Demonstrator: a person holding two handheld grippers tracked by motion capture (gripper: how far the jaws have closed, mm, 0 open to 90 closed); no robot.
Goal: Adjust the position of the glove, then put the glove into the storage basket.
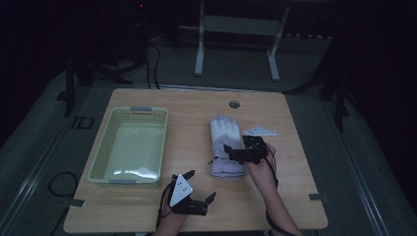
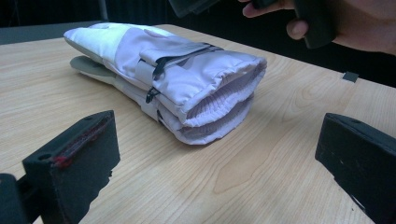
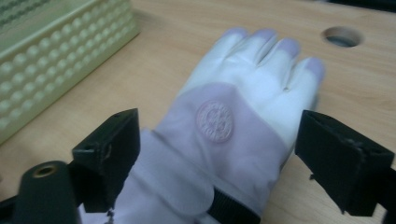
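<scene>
Wooden tabletop [image 1: 196,105] in a dark room; basket [image 1: 129,146] at left, 2 stacked gloves [image 1: 226,146] at centre. Your right tongs [image 1: 235,151] are spread wide above the gloves' cuff, gripping nothing. Your left tongs [image 1: 199,186] are open, empty, near the front edge.

I'm looking at pale lilac-and-white gloves [image 1: 226,145], white over the fingers, lilac at the cuffs, with black strap trim and a round lilac badge [image 3: 214,121]. My basket [image 1: 131,145] is pale green, its walls dotted with small holes. The table [image 1: 187,115] is light wood grain. Both grippers' jaws read black; the left gripper [image 1: 196,189] carries a grey plate.
</scene>
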